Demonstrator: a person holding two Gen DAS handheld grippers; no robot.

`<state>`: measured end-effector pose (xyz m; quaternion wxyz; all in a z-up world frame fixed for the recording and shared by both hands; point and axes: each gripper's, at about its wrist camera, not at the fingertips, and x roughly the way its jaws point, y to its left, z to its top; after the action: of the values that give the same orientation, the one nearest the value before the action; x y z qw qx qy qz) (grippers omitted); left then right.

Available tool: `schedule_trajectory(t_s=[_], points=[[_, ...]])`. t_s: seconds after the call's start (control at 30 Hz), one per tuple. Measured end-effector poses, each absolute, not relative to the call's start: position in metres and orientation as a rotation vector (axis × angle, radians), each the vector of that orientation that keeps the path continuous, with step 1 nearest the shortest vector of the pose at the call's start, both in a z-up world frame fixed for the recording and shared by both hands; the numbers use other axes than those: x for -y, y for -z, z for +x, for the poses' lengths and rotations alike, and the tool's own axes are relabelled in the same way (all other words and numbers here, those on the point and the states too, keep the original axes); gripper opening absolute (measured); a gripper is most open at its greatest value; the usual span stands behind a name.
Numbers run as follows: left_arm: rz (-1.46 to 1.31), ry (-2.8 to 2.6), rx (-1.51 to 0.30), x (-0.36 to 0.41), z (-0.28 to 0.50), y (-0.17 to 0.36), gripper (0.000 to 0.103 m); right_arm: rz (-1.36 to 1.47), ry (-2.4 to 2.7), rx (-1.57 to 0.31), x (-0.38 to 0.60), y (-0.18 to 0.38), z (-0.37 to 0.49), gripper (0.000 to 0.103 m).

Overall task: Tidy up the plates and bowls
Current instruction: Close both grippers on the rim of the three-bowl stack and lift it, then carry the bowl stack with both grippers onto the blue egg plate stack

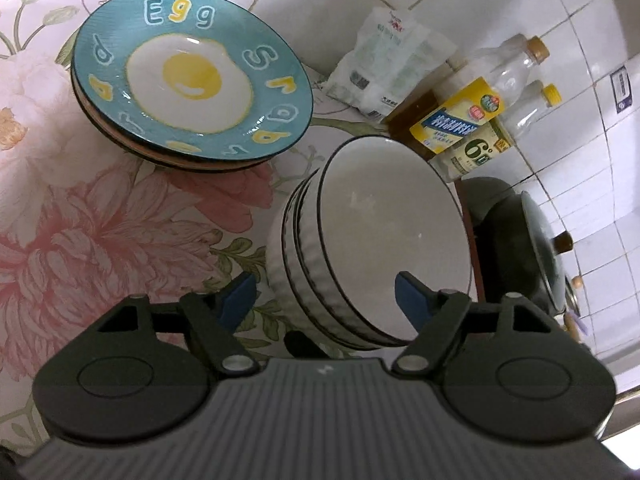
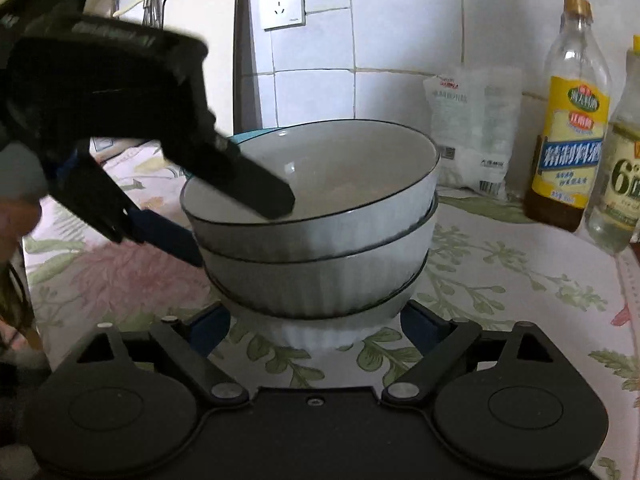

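Right gripper point(image 2: 316, 320) hides the bowl stack's point(image 2: 320, 264) base; plates point(image 1: 192, 76) unseen.

Left wrist view tilted down over the bowl stack point(image 1: 376, 240), right wrist view low, close — both share it

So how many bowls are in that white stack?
3 visible, nested in one stack: top bowl, middle bowl, bottom bowl on the floral tablecloth. More could hide inside.
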<state>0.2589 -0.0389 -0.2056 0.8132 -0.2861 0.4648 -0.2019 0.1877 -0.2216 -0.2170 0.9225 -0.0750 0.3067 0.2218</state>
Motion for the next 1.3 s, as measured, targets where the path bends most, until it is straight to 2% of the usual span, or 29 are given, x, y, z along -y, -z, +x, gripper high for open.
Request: schedule_trajectory(t_s=[0.03, 0.1, 0.17, 0.2, 0.3, 0.9, 1.3], points=[[-0.628, 0.421, -0.985, 0.040, 0.258, 0.207, 0.065, -0.161, -0.456, -0.633, 0.220, 0.217, 0.188, 0.095], [-0.654, 0.392, -0.973, 0.042, 0.258, 0.211, 0.065, -0.160, -0.454, -0.635, 0.220, 0.217, 0.190, 0.096], [-0.653, 0.369, -0.959, 0.043, 0.257, 0.214, 0.059, -0.158, -0.456, -0.637, 0.220, 0.219, 0.192, 0.096], [-0.649, 0.359, -0.961, 0.043, 0.257, 0.216, 0.052, -0.157, -0.458, -0.641, 0.220, 0.219, 0.193, 0.096], [-0.652, 0.355, -0.981, 0.041, 0.262, 0.220, 0.046, -0.159, -0.466, -0.649, 0.219, 0.219, 0.195, 0.097], [-0.498, 0.391, -0.963, 0.046, 0.245, 0.205, 0.045, -0.128, -0.411, -0.629, 0.209, 0.215, 0.178, 0.095], [-0.423, 0.472, -0.829, 0.025, 0.224, 0.147, 0.045, -0.164, -0.383, -0.501, 0.190, 0.165, 0.165, 0.095]])
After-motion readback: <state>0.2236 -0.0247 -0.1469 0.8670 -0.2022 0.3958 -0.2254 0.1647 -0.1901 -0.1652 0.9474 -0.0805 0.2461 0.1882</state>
